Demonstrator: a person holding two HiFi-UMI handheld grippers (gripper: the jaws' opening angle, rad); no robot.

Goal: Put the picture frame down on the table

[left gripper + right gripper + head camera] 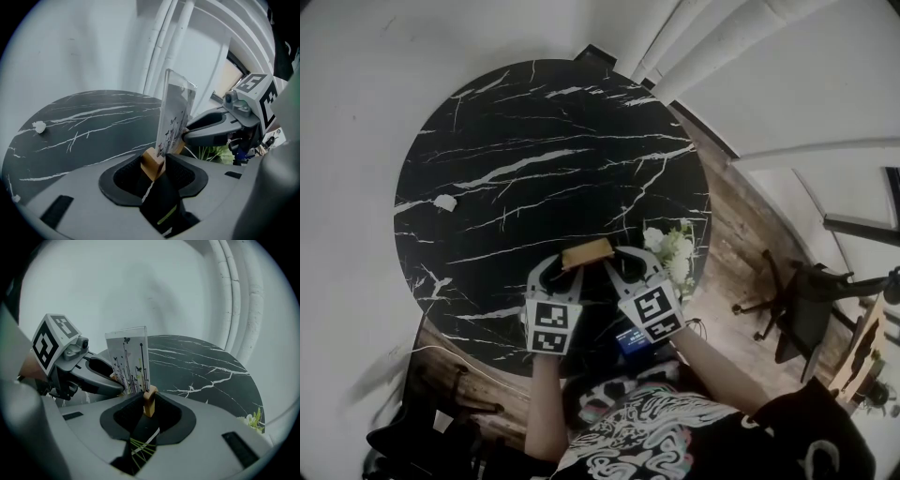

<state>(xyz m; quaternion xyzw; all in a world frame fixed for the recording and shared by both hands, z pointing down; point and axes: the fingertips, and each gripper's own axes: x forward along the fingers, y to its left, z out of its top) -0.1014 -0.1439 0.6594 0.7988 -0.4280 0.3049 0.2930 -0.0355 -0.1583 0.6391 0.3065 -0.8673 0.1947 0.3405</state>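
left gripper and right gripper each pinch one end of the picture frame by its wooden base; likely light, stiff; clear panel slick, fragile; hold the wood

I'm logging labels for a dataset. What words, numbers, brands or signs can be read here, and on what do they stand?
No words can be read anywhere.
On the picture frame: drawn stems and butterflies, no text.
On the marker cubes: black-and-white square patterns, no letters.
On the blue patch by the right cube: pale marks, too small to read.
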